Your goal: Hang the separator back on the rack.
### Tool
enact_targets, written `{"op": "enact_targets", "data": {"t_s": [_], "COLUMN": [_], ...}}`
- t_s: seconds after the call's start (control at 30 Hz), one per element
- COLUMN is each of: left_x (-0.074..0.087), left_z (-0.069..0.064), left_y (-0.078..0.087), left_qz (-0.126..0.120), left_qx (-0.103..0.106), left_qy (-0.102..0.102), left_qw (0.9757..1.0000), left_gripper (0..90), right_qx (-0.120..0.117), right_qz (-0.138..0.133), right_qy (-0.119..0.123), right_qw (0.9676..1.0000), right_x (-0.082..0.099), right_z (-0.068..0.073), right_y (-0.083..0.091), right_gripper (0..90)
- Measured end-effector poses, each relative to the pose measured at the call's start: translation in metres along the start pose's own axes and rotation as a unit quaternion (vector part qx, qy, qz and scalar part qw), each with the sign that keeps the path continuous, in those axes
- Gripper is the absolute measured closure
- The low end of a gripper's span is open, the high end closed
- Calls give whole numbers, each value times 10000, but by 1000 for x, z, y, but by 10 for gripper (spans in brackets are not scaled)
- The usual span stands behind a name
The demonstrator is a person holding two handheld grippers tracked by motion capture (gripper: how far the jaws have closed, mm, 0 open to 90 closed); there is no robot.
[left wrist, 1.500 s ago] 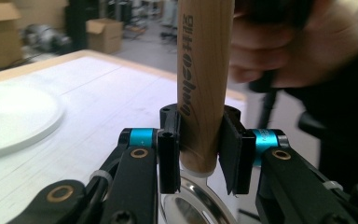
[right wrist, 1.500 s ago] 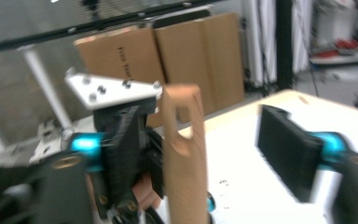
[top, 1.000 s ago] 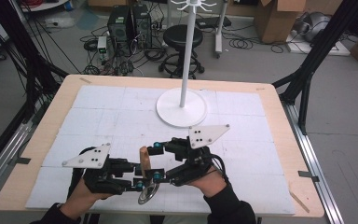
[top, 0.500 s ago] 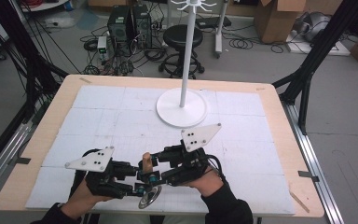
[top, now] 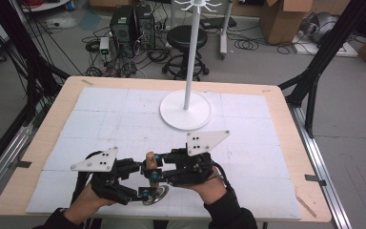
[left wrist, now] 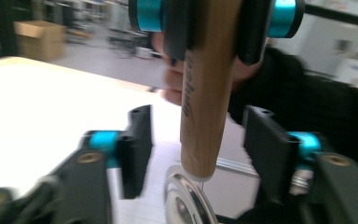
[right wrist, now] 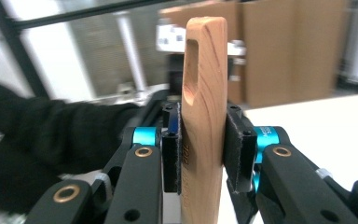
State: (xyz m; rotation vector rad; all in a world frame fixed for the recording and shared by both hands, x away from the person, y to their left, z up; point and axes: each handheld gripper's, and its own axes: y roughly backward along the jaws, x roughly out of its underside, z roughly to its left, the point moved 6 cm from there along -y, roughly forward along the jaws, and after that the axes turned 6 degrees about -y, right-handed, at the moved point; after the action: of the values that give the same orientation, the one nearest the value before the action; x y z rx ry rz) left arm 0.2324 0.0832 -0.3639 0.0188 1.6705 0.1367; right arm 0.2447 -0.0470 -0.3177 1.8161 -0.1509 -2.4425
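Note:
A utensil with a wooden handle (top: 150,164) and a round metal head (top: 155,194) stands nearly upright at the table's front edge. My right gripper (top: 156,168) is shut on that handle; in the right gripper view its pads clamp the handle (right wrist: 204,116) below the hanging slot. My left gripper (top: 142,185) is open lower down. In the left gripper view its jaws stand apart on either side of the handle (left wrist: 205,116), clear of it. The metal head (left wrist: 182,205) lies just below them.
A white stand with a round base (top: 186,112) and a tall pole rises at the table's middle back, with hooks at its top (top: 196,5). White sheets cover the wooden table (top: 286,143). A stool, cables and boxes lie on the floor beyond.
My right gripper has shifted slightly left and toward the person with the utensil. The left gripper has barely moved and stays open around the handle.

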Motion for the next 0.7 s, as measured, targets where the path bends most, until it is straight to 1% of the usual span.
{"op": "enact_targets", "data": {"t_s": [0.07,0.17,0.2,0.23,0.27,0.33,0.37,0.4,0.43,0.47,0.5,0.53,0.67,0.7], "left_x": [1,1,1,0,0,0,0,0,2,2,3,3,4,4], "left_z": [4,7,7,8,8,9,9,9,10,10,10,11,12,12], "left_y": [0,2,2,3,3,3,3,3,2,2,1,1,2,3], "left_qz": [48,54,54,31,12,29,29,63,141,141,216,232,242,211], "left_qx": [-283,-550,-550,-684,-717,-770,-770,-819,-893,-893,-975,-993,-1031,-994], "left_qy": [-80,-132,-132,-162,-172,-186,-186,-193,-203,-203,-244,-235,-190,-125], "left_qw": [9996,9984,9984,9975,9973,9969,9969,9964,9957,9957,9947,9945,9942,9947], "left_gripper": [384,393,405,412,427,473,484,484,505,507,518,533,605,616], "right_qx": [250,729,729,1020,1165,1405,1405,1532,1690,1690,1803,1843,1884,1887], "right_qz": [-112,-305,-305,-345,-369,-379,-379,-394,-453,-453,-454,-461,-446,-463], "right_qy": [-86,-248,-248,-305,-336,-402,-402,-434,-515,-515,-526,-524,-531,-550], "right_qw": [9996,9966,9966,9937,9919,9885,9885,9864,9832,9832,9811,9804,9796,9794], "right_x": [-1,-4,-4,-4,-4,-2,-2,-2,-1,-1,0,1,3,3], "right_z": [-2,-4,-4,-5,-6,-6,-6,-7,-7,-7,-7,-7,-5,-5], "right_y": [0,1,1,1,0,-2,-2,-2,-4,-4,-5,-7,-10,-10], "right_gripper": [708,708,708,708,708,708,708,708,708,708,708,707,708,708]}}
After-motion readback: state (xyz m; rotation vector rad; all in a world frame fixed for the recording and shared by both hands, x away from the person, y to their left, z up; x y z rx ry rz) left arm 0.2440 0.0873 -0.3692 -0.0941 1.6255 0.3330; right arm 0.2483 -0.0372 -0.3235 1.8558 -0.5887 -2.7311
